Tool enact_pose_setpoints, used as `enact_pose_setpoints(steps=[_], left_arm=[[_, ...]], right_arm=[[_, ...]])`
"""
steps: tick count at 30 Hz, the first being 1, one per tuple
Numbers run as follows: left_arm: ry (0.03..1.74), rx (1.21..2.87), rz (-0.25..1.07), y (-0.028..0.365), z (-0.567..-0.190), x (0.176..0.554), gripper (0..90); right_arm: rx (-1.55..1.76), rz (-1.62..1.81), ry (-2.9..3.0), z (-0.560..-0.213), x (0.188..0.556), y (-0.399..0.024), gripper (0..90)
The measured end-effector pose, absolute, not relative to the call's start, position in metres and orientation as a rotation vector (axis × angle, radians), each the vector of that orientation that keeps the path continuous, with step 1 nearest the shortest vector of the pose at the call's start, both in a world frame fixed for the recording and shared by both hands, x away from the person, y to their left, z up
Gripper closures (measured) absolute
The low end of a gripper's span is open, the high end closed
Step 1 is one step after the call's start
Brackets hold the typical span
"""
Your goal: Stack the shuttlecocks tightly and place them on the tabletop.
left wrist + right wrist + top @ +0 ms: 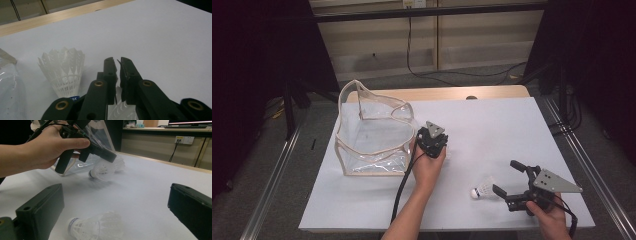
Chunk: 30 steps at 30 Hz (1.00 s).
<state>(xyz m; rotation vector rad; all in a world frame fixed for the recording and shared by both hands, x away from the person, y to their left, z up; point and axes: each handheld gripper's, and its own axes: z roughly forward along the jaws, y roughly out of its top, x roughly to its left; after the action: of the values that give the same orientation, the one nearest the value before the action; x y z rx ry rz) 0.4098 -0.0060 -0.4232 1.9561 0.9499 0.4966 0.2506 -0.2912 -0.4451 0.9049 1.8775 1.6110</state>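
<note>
Shuttlecocks are the things in hand on this white table, and the clear plastic bag with cream trim at its left side is the landmark. One shuttlecock, white with a blue band round its base, hangs in the left gripper just beside the bag's right wall; in the right gripper view the black jaws pinch its feather skirt and its cork end points away from the bag. In the left gripper view those jaws stand almost together with white feathers between them, a narrow slit showing at the tips. Another shuttlecock stands upright on the table close to the bag, skirt up, touching neither gripper. Its blue band carries small white letters, too little of them showing to read.

Well to the right of the bag, near the table's front edge, a third shuttlecock lies on its side. The right gripper is held level there with its jaws wide apart, holding nothing; the shuttlecock lies between them, touching neither. Its blue band is too blurred to read
</note>
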Motion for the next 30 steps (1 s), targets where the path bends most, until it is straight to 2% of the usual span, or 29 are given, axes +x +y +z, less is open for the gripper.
enact_pose_setpoints(steps=[12,19,23,30], left_arm=[[0.952,1.942,0.454,-0.0066,-0.4233,0.4084,73.7],[0.931,1.933,0.464,-0.0068,-0.423,0.4076,62.4],[0.949,1.913,0.376,-0.0076,-0.4238,0.4067,56.7],[0.912,1.898,0.372,-0.0079,-0.4199,0.4023,51.1]], right_arm=[[0.905,1.61,1.88,-0.4451,0.2503,-0.291,0.1],[0.906,1.61,1.881,-0.4451,0.2502,-0.2906,0.2],[0.9,1.61,1.881,-0.4451,0.2504,-0.2904,0.2],[0.899,1.609,1.881,-0.4449,0.2503,-0.2903,0.2]])
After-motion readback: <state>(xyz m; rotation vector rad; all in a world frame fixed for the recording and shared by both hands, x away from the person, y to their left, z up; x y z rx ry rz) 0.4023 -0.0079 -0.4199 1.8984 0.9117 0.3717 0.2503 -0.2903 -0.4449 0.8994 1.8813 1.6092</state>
